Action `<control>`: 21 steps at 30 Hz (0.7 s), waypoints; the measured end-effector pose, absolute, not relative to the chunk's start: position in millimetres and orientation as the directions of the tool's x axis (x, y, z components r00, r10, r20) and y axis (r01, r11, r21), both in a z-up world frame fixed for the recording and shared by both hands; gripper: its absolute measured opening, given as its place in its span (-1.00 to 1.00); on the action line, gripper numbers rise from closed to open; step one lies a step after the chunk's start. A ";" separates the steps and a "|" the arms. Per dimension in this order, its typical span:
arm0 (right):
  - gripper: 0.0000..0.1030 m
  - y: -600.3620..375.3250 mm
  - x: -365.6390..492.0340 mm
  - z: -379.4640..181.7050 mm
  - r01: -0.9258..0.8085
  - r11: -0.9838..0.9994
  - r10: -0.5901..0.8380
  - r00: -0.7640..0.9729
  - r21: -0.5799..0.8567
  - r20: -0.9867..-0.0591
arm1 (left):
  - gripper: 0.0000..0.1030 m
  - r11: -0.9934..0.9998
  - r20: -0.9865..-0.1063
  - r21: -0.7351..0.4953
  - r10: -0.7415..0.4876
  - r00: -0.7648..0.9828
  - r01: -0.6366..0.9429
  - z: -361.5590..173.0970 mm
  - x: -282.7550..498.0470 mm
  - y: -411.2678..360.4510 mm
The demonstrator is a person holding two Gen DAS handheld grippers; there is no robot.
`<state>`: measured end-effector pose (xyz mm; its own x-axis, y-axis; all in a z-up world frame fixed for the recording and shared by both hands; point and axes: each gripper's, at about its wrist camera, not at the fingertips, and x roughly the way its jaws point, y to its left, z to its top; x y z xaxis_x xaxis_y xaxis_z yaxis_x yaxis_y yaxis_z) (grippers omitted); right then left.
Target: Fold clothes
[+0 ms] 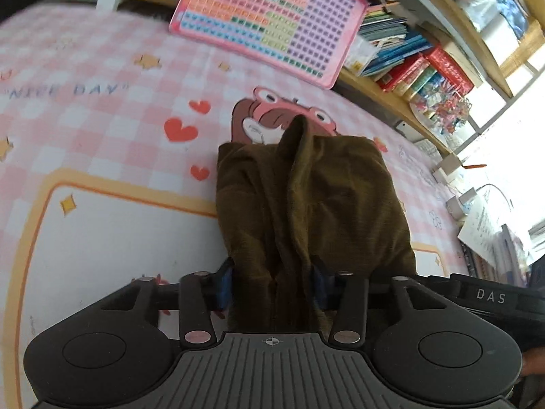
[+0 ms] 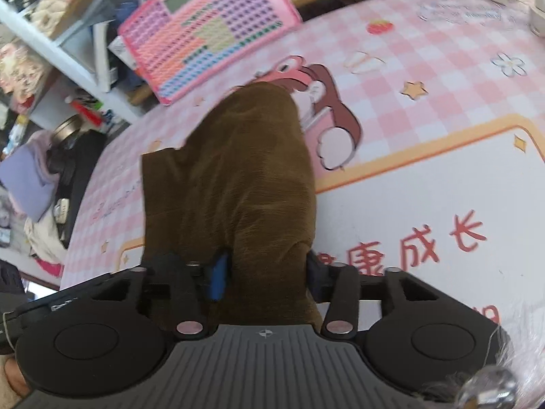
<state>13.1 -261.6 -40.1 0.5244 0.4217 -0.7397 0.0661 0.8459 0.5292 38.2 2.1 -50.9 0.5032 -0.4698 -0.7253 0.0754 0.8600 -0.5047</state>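
Both wrist views — close, looking along tongs — share the pink mat (image 1: 102, 119).

I count one brown garment (image 1: 306, 197) on the pink checked mat (image 1: 102, 129); two grippers, my left gripper (image 1: 272, 283) and my right gripper (image 2: 265, 272), each clamped on that cloth; one pink keyboard chart (image 1: 269, 20) leaning at the mat's far edge; three red hearts (image 1: 180, 129) printed mid-mat.
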 end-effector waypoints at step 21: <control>-0.47 -232.2 -10.5 -8.2 -0.084 0.893 0.389 0.640 0.443 -0.663 | -0.39 0.838 -0.625 -0.511 -0.516 0.585 0.193 -22.3 13.8 -0.4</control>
<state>-10.5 -232.2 -8.2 0.6397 0.3890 -0.6629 -0.0837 0.8926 0.4430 13.8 -0.4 -22.3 0.5852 -0.5165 -0.6251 0.1934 0.8376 -0.5110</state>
